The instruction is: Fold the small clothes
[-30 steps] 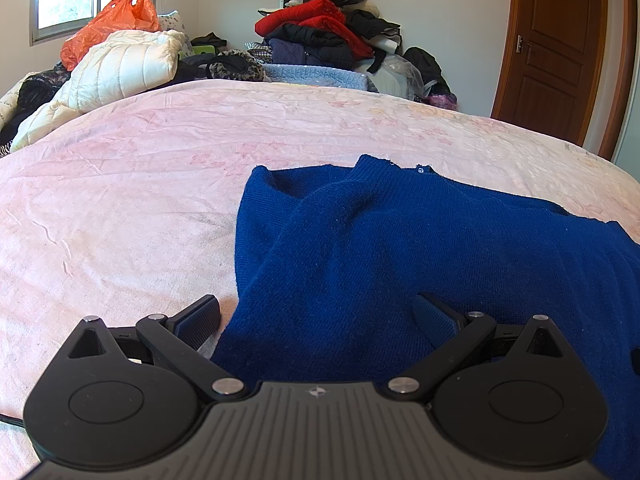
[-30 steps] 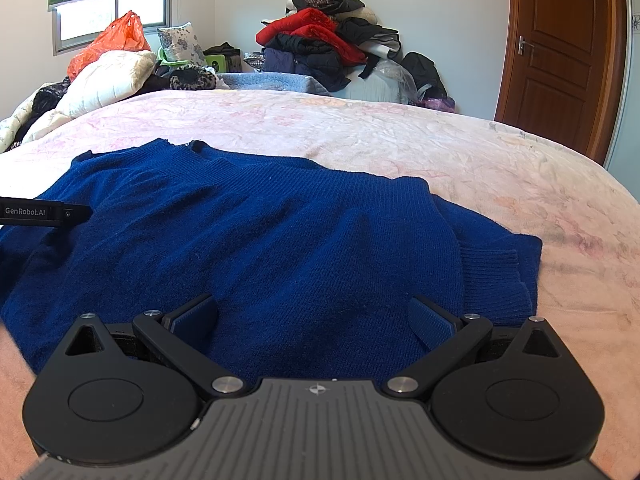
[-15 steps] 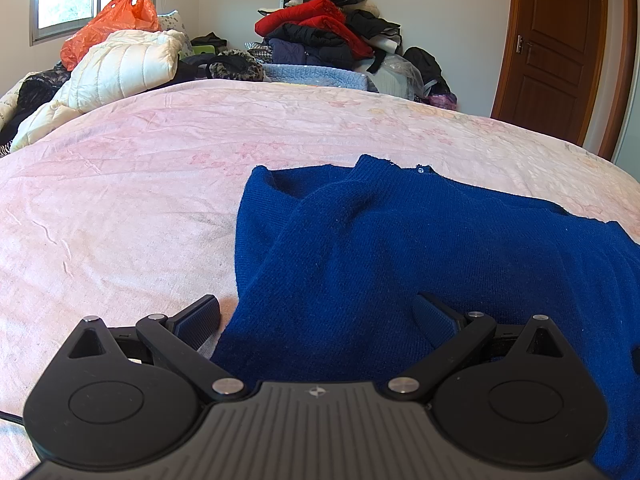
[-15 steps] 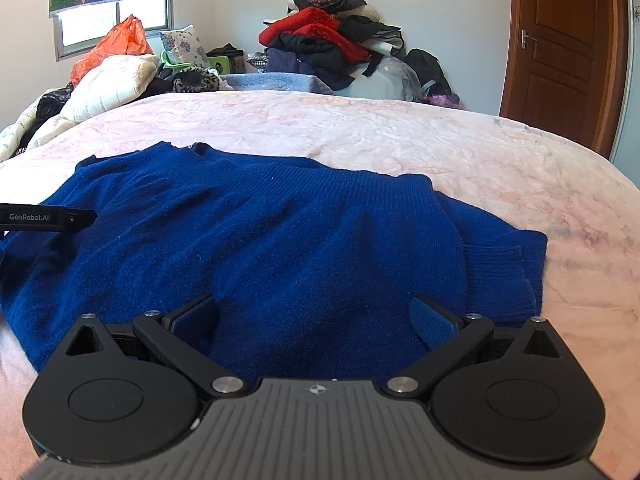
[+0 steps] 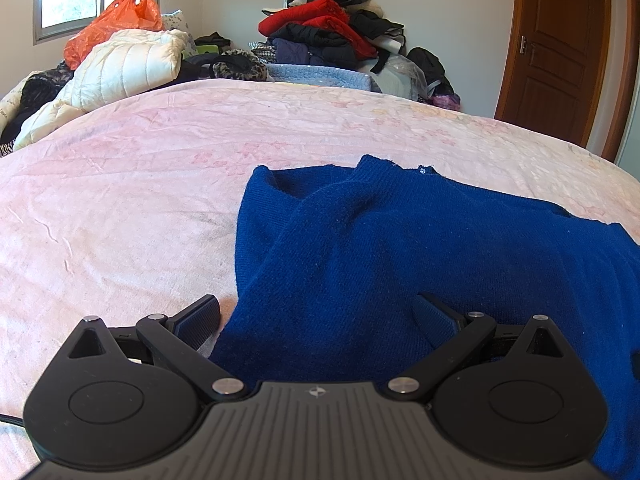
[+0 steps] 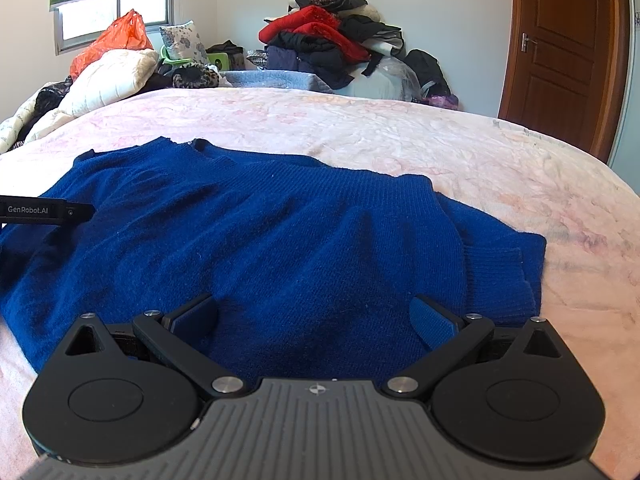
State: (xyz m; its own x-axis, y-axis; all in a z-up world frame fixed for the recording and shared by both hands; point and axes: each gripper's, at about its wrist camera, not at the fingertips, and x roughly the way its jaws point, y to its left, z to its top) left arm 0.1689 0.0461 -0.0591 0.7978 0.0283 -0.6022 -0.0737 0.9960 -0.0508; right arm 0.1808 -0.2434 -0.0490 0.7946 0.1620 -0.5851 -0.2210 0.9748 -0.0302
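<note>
Grippers both sit low over the bed [image 5: 120, 208], pointing toward the far wall. The left gripper [image 5: 316, 312] hangs above the left edge of the blue sweater [image 5: 400, 248], one finger [image 5: 198, 316] over bare pink cover, the other over the knit. The right gripper [image 6: 314, 314] hovers above the sweater's [image 6: 280, 240] lower middle. Only the right view shows the ribbed cuff [image 6: 500, 276] folded in on the right side, and the left tool's black bar [image 6: 44, 210] poking in over the sleeve. Only the left view shows the sleeve doubled back near the collar. Both stand spread wide and released, holding nothing. A clothes pile [image 5: 328, 36] sits beyond the bed.
</note>
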